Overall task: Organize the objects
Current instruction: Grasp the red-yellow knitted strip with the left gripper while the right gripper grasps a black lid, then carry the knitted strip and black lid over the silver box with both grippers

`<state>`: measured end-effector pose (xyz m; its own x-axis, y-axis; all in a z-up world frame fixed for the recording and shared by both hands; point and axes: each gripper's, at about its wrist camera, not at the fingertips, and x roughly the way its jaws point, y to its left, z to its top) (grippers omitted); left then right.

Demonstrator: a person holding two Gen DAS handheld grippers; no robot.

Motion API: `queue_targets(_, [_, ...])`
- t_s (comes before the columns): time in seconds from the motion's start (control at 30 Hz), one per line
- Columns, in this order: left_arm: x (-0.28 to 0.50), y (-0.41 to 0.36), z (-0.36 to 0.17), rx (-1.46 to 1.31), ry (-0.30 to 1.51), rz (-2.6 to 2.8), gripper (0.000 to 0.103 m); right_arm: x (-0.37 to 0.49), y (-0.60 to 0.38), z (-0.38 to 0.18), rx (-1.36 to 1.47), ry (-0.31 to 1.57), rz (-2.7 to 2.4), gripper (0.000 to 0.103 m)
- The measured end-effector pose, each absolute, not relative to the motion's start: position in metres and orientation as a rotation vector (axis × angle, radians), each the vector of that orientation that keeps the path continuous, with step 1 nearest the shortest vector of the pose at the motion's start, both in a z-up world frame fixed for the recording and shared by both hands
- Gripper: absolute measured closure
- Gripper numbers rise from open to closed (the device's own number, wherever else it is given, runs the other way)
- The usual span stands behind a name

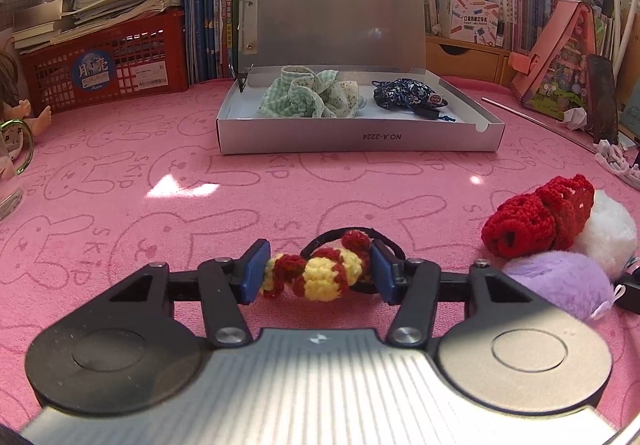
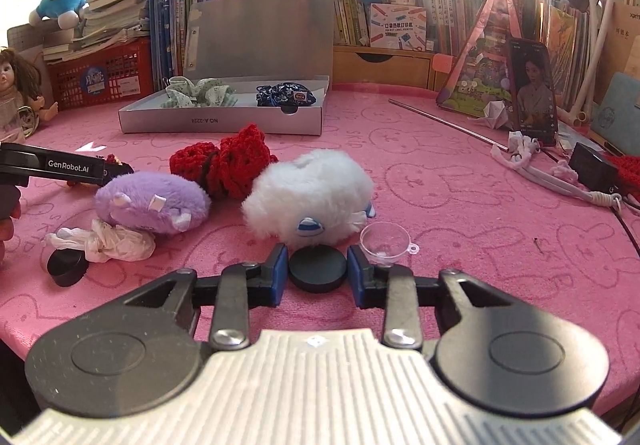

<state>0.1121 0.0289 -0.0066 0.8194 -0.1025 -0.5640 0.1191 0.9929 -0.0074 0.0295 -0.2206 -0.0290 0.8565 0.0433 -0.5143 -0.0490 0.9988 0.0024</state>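
My left gripper (image 1: 318, 271) has its jaws around a red-and-yellow crochet hair tie (image 1: 320, 273) with a black elastic, low on the pink mat; both pads touch it. My right gripper (image 2: 318, 271) is open with a black round disc (image 2: 317, 268) lying between its pads, not gripped. A grey open box (image 1: 360, 135) holds a green-checked scrunchie (image 1: 308, 93) and a dark blue floral scrunchie (image 1: 408, 95). A red crochet scrunchie (image 2: 228, 165), a purple plush (image 2: 154, 205) and a white plush (image 2: 310, 197) lie between the grippers and the box.
A clear small cup (image 2: 386, 241) sits by my right pad. A crumpled white wrapper (image 2: 104, 243) and a black cap (image 2: 66, 265) lie left. A phone (image 2: 534, 89), a metal rod (image 2: 444, 121) and cords (image 2: 560, 177) are right; a red basket (image 1: 108, 65) and a doll (image 2: 18, 85) left.
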Motion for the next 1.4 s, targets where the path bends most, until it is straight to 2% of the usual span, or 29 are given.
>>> queue_targets(0.03, [0.112,0.028,-0.005,0.027,0.601,-0.129,0.052,0.029,-0.221,-0.028,-0.008,0.54,0.05,0.067])
queue_targets(0.17, [0.108,0.023,0.003,0.038,0.576,-0.145,0.054,0.024,-0.221,-0.017,-0.005,0.517,0.058,0.067])
queue_targets(0.43, [0.113,0.024,0.036,0.026,0.501,-0.15,0.054,0.037,-0.22,0.013,0.025,0.479,0.092,0.067])
queue_targets(0.8, [0.162,0.036,0.069,-0.016,0.49,-0.124,0.054,0.104,-0.218,0.049,0.081,0.489,0.137,0.067])
queue_targets(1.4, [0.25,0.02,0.061,-0.005,0.538,-0.107,0.054,0.233,-0.212,0.049,0.167,0.608,0.148,0.067])
